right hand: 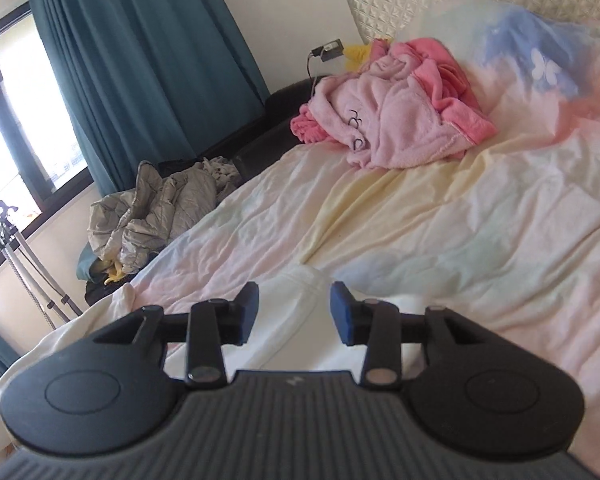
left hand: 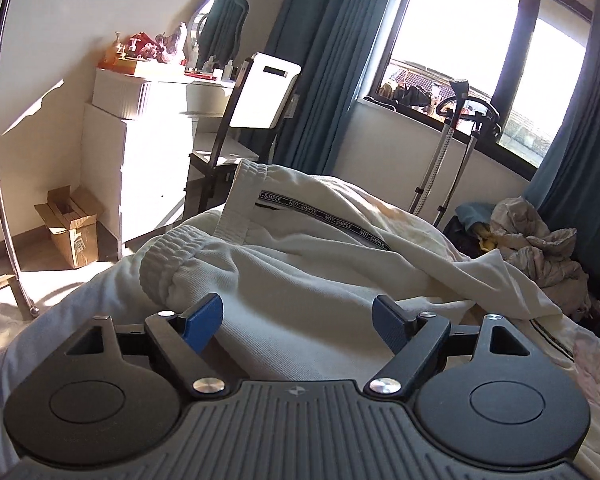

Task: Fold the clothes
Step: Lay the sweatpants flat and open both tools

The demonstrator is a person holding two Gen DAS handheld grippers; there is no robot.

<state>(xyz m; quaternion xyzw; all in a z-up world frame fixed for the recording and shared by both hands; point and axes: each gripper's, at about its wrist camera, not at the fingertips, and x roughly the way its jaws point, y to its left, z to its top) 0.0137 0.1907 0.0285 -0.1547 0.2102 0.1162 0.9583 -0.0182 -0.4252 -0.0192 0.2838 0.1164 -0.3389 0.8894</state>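
Observation:
White sweatpants [left hand: 300, 264] lie bunched on the bed, with a ribbed elastic waistband [left hand: 168, 256] at the left and a black printed tape along the inside. My left gripper [left hand: 298, 322] is open, low over the cloth just behind the waistband, its blue pads on either side of a fold. In the right wrist view a white end of the garment [right hand: 300, 300] lies on the pastel sheet [right hand: 440, 216]. My right gripper [right hand: 294, 312] is open just above that white cloth, with nothing clamped between its pads.
A pink robe [right hand: 388, 116] is heaped near the headboard. A grey quilted jacket [right hand: 156, 208] sits beside the bed by the teal curtain [right hand: 140, 60]. A white dresser [left hand: 140, 152], a chair [left hand: 240, 128], a cardboard box [left hand: 72, 228] and a chrome pole [left hand: 0, 160] stand at the left.

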